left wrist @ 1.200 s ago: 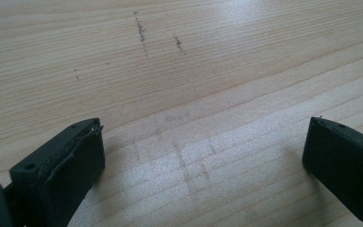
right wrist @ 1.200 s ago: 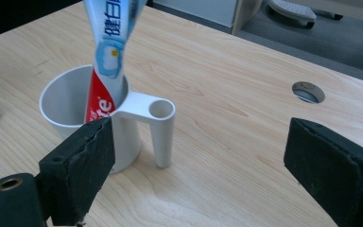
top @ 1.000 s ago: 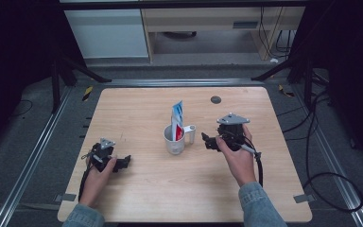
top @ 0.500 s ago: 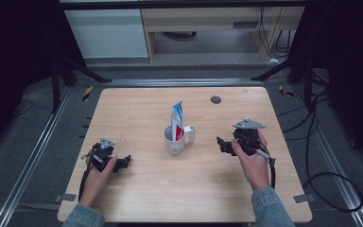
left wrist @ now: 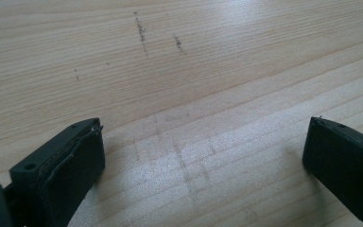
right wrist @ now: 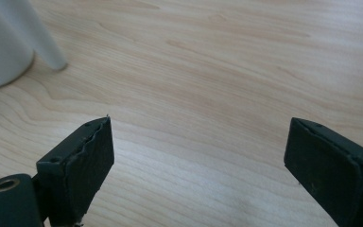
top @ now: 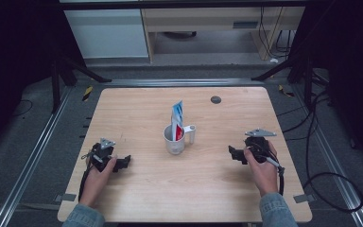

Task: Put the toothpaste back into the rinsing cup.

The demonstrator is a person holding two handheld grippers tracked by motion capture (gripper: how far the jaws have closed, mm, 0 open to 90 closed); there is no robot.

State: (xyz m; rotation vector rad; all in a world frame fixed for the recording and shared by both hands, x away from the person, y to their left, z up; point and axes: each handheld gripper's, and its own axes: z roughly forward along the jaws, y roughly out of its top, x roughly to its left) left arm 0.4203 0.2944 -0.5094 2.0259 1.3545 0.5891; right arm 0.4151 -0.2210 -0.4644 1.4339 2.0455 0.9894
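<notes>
The table (top: 137, 113) is a pale wood slab with rounded corners and a fine straight grain; in the left gripper view its surface shows faint dark scuffs and a dull sheen. A small dark round disc (top: 215, 99) sits near its far edge. Around the table lie a grey floor, metal rails and loose black cables.

The mug (top: 174, 140) stands upright near the middle of the table. It is white, smooth and cylindrical, with a handle sticking out on its right side. Inside it stands a flat tube (top: 177, 117), white and blue with some red near the mug's rim, leaning slightly and rising well above the rim. In the right gripper view the mug (right wrist: 2, 45) shows as a blurred white wall at the upper left, with a barcode label low on its side.

The left gripper (top: 123, 162) rests low on the table at the left, well apart from the mug, held in the person's left hand. Its jaws are black, blocky and matte, with rough worn inner pads, and they stand wide apart with bare wood between them.

The right gripper (top: 232, 153) is at the right of the table, held in the right hand, with a grey three-cornered plate on top. Its jaws also stand wide and hold nothing. Compared with half a second ago it has moved nearer the person and farther from the mug. The left gripper, mug and tube lie as before.
</notes>
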